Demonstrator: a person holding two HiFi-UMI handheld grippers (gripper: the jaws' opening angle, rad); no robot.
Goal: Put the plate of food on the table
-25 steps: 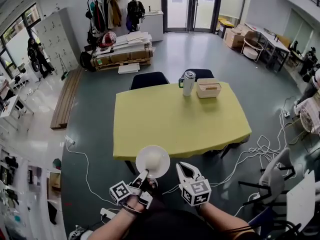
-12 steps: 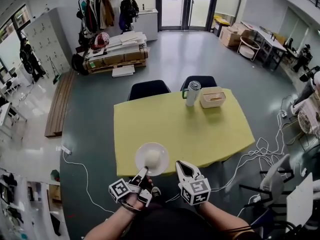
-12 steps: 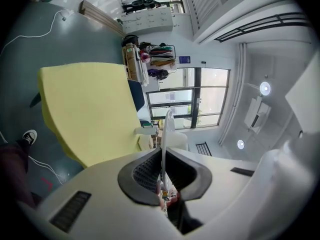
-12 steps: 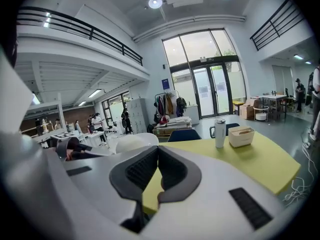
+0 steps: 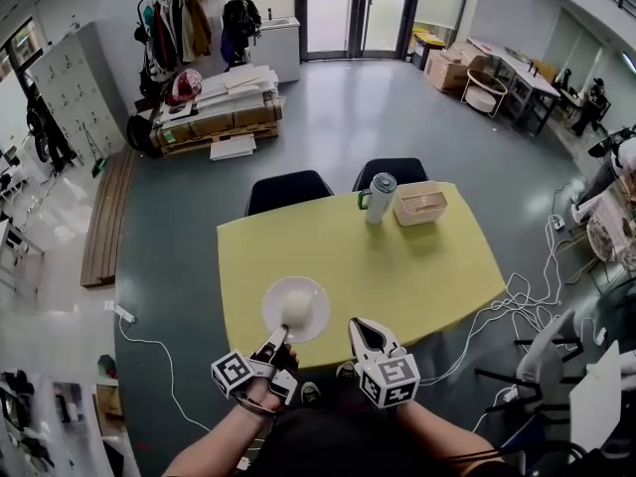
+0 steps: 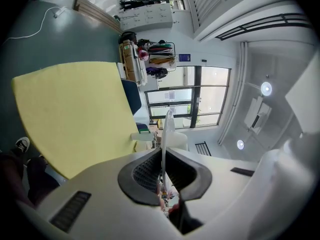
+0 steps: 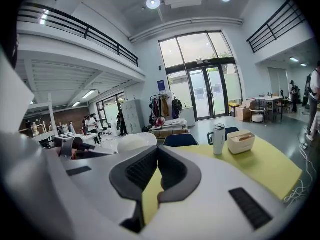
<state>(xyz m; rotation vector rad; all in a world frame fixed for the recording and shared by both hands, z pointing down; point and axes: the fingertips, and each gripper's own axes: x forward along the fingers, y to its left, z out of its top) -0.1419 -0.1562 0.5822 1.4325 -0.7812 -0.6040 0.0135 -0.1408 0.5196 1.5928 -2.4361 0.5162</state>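
Note:
A white plate (image 5: 295, 309) with a pale lump of food (image 5: 297, 307) on it hangs over the near edge of the yellow table (image 5: 397, 266). My left gripper (image 5: 275, 343) is shut on the plate's near rim. In the left gripper view the plate (image 6: 165, 131) stands edge-on between the dark pads (image 6: 147, 171), with the table (image 6: 70, 114) to its left. My right gripper (image 5: 361, 335) is just right of the plate, shut and empty. In the right gripper view its pads (image 7: 144, 169) meet at the tips, and the plate (image 7: 134, 142) shows to the left.
At the table's far side stand a steel tumbler (image 5: 377, 197) and a beige box (image 5: 421, 203), with two dark chairs (image 5: 288, 191) behind. Cables (image 5: 517, 301) lie on the floor to the right, and a chair (image 5: 552, 351) stands near my right arm.
Both grippers have moved forward toward the table. The plate was short of the table's near edge and now hangs over it. The left grip on the plate is unchanged.

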